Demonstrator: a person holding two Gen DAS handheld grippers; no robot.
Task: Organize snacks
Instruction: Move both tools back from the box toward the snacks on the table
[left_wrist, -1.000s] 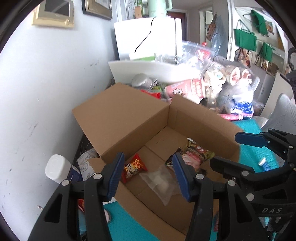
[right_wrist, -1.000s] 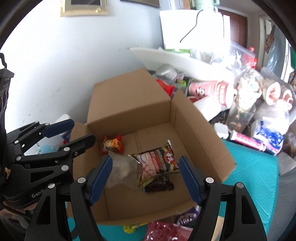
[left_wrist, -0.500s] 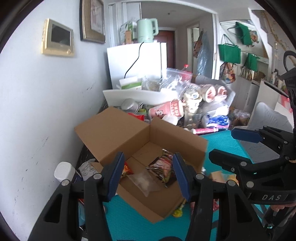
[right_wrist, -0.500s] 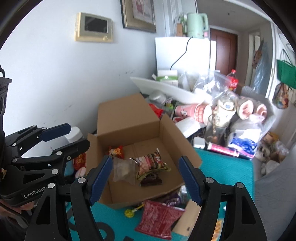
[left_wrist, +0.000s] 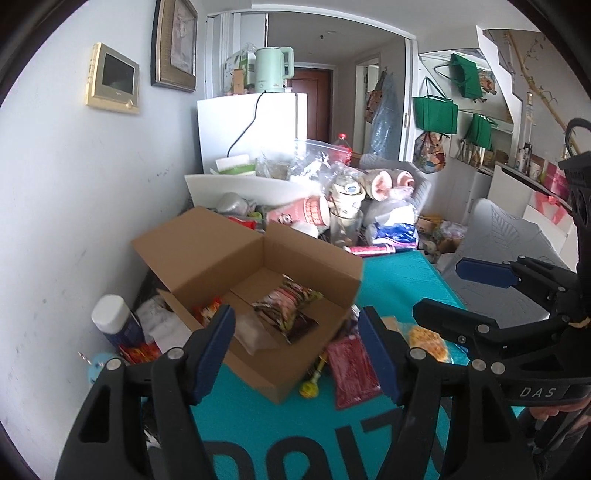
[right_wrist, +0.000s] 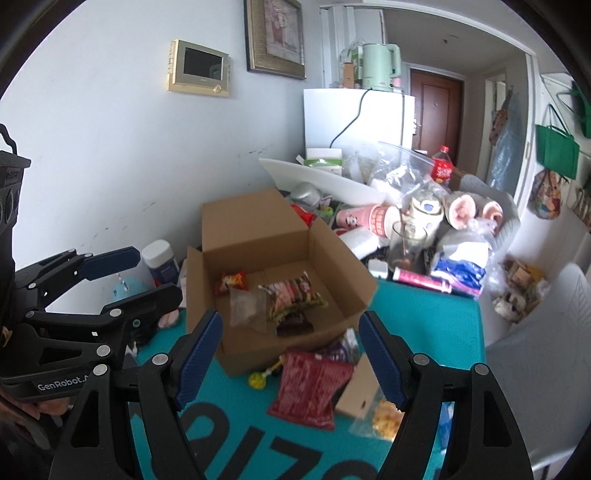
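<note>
Cluttered and small, the room has a white wall on my left with a framed picture and a wall screen, and a white fridge (right_wrist: 356, 118) behind a heap of bags, cups and plush toys. Below me lies a teal tabletop mat (right_wrist: 424, 317) printed with large dark letters. On it, against the wall, sits an open brown cardboard box (right_wrist: 258, 236), flaps up so snacks can drop straight in. Inside are a striped red-and-brown snack pack (right_wrist: 293, 295), a clear plastic pouch (right_wrist: 245, 308), a small dark wrapper and a small orange-red packet (right_wrist: 232, 281). Just outside the near wall, unsorted, lie a flat red foil snack bag (right_wrist: 310, 387), a clear bag of yellow puffs (right_wrist: 384, 415) and a yellow lollipop (right_wrist: 257, 380). My left gripper (left_wrist: 295, 354) and right gripper (right_wrist: 290, 360) both hang above the mat, jaws spread wide, holding nothing. I judge the red bag comes next; the box's near wall and a tan card overlapping its edge stand in the way.
</note>
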